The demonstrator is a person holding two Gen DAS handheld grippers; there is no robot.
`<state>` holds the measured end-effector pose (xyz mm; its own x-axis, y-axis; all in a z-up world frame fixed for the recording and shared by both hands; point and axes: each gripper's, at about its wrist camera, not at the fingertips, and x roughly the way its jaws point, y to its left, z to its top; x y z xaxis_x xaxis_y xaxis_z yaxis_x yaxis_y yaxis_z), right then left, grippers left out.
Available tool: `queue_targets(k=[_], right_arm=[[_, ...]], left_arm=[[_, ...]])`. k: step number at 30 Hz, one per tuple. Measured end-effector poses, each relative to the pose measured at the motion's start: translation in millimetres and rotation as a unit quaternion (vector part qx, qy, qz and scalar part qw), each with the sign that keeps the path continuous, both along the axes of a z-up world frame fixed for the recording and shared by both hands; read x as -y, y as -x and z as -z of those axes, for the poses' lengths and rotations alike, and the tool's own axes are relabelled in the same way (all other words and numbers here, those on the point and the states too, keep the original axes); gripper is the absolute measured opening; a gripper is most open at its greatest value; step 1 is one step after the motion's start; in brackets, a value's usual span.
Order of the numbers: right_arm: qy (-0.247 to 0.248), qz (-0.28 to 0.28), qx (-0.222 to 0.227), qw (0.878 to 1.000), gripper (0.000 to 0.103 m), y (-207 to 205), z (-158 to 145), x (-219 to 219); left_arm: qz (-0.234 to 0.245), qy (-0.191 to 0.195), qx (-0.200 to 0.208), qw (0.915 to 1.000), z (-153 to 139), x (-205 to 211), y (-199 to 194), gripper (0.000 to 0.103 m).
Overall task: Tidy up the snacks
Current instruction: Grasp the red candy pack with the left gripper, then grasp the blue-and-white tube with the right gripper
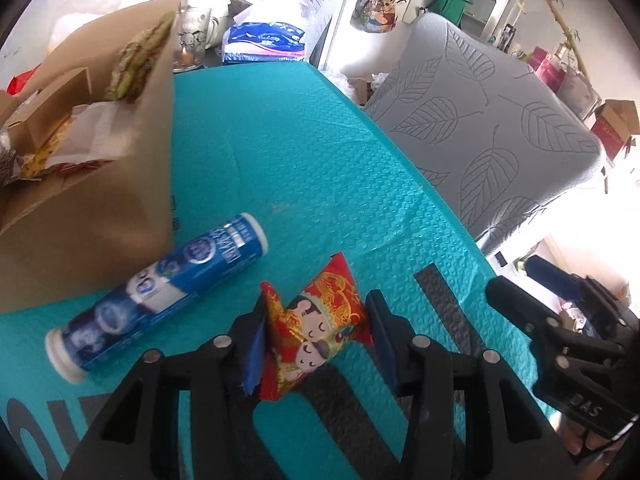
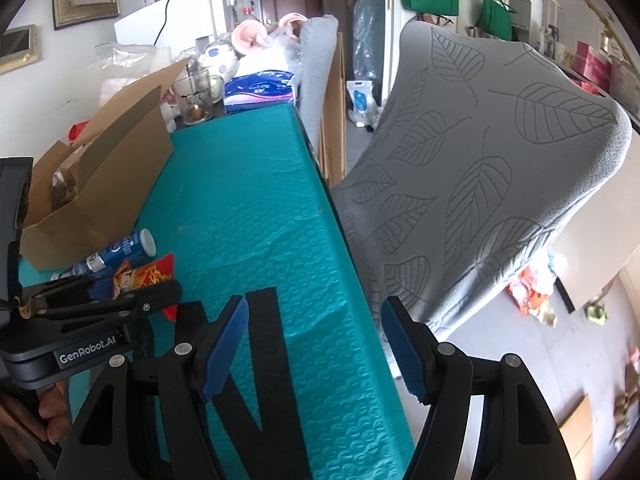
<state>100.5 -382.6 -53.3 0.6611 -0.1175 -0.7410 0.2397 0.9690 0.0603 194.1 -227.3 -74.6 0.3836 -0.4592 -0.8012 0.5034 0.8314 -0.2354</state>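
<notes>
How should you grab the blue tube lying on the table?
Grip the blue tube around its middle, coming from above, with the gripper's fingers squeezing across its narrow round width. It lies flat on the teal mat right beside the cardboard box, so its long sides are easier to reach than the white capped ends.

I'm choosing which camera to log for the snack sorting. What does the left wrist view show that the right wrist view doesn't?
Only the left wrist view shows the left gripper pinching the red snack packet between its pads, and the snacks inside the cardboard box.

Only the right wrist view shows the right gripper open with nothing between its pads, and the floor past the table edge.

Both show the blue tube, the box, the teal mat and the leaf-patterned grey cover.
</notes>
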Motion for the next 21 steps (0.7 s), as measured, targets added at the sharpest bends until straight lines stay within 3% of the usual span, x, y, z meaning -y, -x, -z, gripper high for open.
queue_targets(k=[6,18,21], right_arm=[[0.001,-0.034,0.004,0.999,0.07,-6.4,-3.5,-27.7],[-0.026,-0.124,-0.003,0.992,0.07,-33.8,-2.7,-103.3],[-0.042,-0.111,0.003,0.993,0.079,-43.0,-4.7,-117.0]], left_arm=[[-0.011,0.004,0.017,0.9998,-18.3,-43.0,15.3,0.045],[-0.099,-0.001,0.017,0.995,-20.9,-146.4,30.6,0.045],[-0.117,-0.001,0.018,0.993,-17.8,-164.0,26.0,0.045]])
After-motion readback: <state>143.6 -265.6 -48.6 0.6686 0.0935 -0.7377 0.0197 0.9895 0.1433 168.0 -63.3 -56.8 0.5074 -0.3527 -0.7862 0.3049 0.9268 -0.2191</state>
